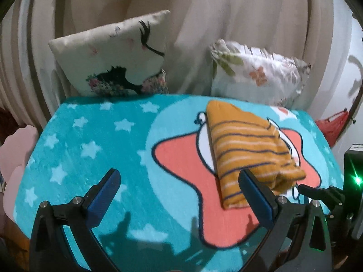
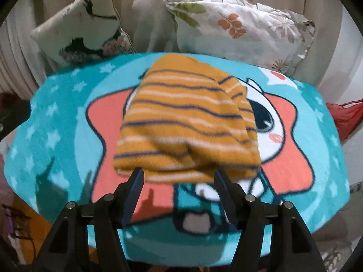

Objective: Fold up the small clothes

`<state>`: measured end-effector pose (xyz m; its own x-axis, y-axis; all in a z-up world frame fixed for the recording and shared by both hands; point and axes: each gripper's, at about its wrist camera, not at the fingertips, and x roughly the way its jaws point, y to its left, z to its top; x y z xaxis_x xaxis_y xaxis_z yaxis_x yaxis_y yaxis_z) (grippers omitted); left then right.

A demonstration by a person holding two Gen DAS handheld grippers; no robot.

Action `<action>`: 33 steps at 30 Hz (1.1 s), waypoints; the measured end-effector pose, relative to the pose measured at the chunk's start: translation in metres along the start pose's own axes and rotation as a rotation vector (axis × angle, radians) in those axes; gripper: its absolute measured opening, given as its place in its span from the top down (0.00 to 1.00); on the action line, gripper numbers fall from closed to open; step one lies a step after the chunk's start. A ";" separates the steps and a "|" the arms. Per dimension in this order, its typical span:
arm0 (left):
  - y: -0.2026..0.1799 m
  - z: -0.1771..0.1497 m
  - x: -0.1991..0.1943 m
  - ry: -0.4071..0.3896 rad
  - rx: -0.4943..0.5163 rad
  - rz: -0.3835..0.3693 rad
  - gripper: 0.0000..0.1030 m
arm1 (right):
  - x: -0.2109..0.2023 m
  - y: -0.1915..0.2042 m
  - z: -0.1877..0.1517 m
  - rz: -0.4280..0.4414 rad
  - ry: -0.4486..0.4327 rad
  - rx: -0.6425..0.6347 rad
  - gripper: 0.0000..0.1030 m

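Note:
A folded mustard-yellow garment (image 1: 247,149) with navy and white stripes lies on a teal star-print blanket (image 1: 90,147), over its coral cartoon star. My left gripper (image 1: 179,178) stands open just left of the garment's near corner, with only blanket between its blue-padded fingers. In the right wrist view the same garment (image 2: 186,122) fills the middle of the blanket (image 2: 56,117). My right gripper (image 2: 179,174) is open at the garment's near folded edge, one finger at each side of that edge and neither pad pressing on it.
Two pillows lean on a beige curtain behind the blanket: a cream one with a black eyelash print (image 1: 109,56) and a white floral one (image 1: 256,72). A red bag (image 1: 333,124) hangs off the right edge. The right tool's black body (image 1: 335,199) shows at the lower right.

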<state>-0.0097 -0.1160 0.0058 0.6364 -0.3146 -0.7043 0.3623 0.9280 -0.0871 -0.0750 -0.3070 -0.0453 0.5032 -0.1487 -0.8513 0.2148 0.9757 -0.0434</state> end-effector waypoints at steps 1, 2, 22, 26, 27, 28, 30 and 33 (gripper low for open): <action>-0.003 -0.002 -0.001 0.005 0.008 -0.002 0.00 | -0.001 -0.001 -0.003 -0.005 0.001 0.000 0.33; -0.007 -0.004 -0.001 0.009 0.017 -0.004 0.00 | -0.003 -0.002 -0.006 -0.008 0.000 0.002 0.33; -0.107 -0.042 -0.015 0.115 0.047 0.087 0.00 | -0.027 -0.091 -0.029 0.068 -0.059 0.008 0.30; -0.123 -0.050 -0.024 0.116 0.079 0.126 0.00 | -0.023 -0.096 -0.016 0.142 -0.091 -0.002 0.30; -0.124 -0.051 -0.026 0.114 0.080 0.136 0.00 | -0.021 -0.093 -0.013 0.160 -0.095 -0.005 0.30; -0.125 -0.052 -0.028 0.112 0.079 0.148 0.00 | -0.016 -0.090 -0.009 0.186 -0.097 -0.010 0.30; -0.124 -0.052 -0.031 0.114 0.071 0.168 0.00 | 0.001 -0.081 -0.001 0.225 -0.082 -0.037 0.30; -0.120 -0.053 -0.033 0.125 0.050 0.194 0.00 | 0.046 -0.073 0.005 0.226 0.004 -0.050 0.31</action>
<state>-0.1099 -0.2060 0.0021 0.6093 -0.1010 -0.7864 0.2768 0.9566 0.0916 -0.0627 -0.3859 -0.0789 0.5303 0.0754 -0.8445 0.0553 0.9908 0.1232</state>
